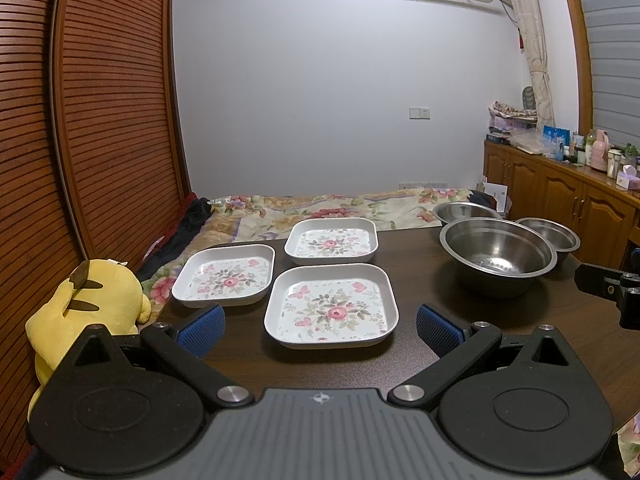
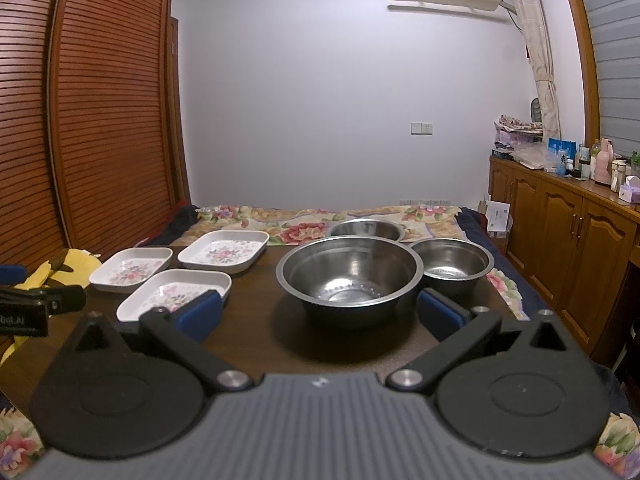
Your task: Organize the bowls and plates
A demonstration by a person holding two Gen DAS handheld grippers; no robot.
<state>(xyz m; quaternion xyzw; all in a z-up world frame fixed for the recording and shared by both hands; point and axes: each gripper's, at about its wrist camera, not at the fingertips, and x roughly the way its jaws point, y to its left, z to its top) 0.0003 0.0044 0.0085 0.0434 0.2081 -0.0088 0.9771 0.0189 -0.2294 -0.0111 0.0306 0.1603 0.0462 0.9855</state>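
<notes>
**Start state: each gripper faces its own group of dishes**

Left gripper [image 1: 320,330]: jaws spread wide, blue pads clear on either side, nothing held. It sits low over the near edge of the dark wooden desk [image 1: 500,320]. Straight ahead of it, between the lines of the two pads, lies the nearest white square plate with pink floral print [image 1: 331,311]. Behind that are two more of the same pattern: one at far centre [image 1: 331,245], one to the left [image 1: 225,275]. All three lie flat, apart from one another, none stacked.

Right gripper [image 2: 319,314]: also wide open and empty. Directly ahead, centred between its pads, stands the large stainless steel bowl [image 2: 349,278], upright, mouth up. A smaller steel bowl [image 2: 452,263] stands just beside it on the right; a third steel bowl [image 2: 365,229] stands behind, at the far edge of the desk, partly hidden by the large one.

Key relation: plates occupy the left half of the desk, bowls the right half. The left gripper is nearer the plates, the right nearer the bowls.

Judgement: no stacking done yet. The plates are square, so no long axis; their raised rims offer the only edge to pinch. The bowls would likely nest smaller into larger, gripped by the rim.
</notes>
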